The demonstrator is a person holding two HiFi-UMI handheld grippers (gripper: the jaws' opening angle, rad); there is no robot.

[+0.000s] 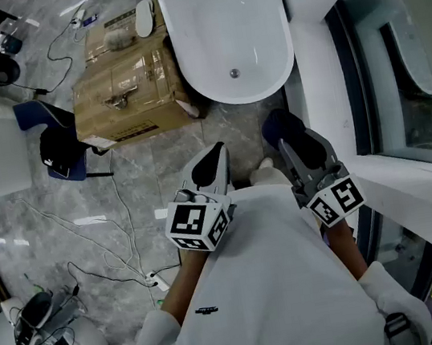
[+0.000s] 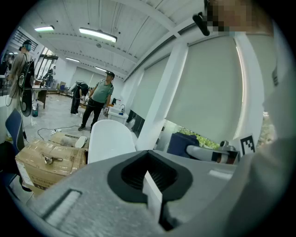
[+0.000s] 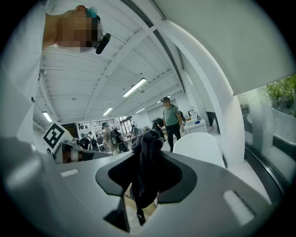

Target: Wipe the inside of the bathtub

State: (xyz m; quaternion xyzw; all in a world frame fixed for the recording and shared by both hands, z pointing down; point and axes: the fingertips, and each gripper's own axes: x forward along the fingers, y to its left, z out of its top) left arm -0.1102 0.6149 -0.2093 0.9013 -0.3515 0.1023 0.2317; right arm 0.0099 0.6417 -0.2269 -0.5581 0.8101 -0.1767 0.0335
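One cloth (image 3: pixel 147 159) in right tool (image 1: pixel 296 143), near bathtub (image 1: pixel 207 15).

White short-sleeved shirt (image 1: pixel 276 296), small dark logo (image 1: pixel 206 310). Grey left gripper (image 1: pixel 215 156) and right gripper (image 1: pixel 289 153), black-lined jaw recesses, white cube (image 1: pixel 200 223) with black square markers on each.

The bathtub (image 1: pixel 212 22) is gleaming smooth and glossy. Beside the bathtub, a cardboard box (image 1: pixel 127 100) is looking matt and the stone-like floor (image 1: pixel 146 191) is shining polished. The cloth (image 3: pixel 147 152) is looking soft, matt.
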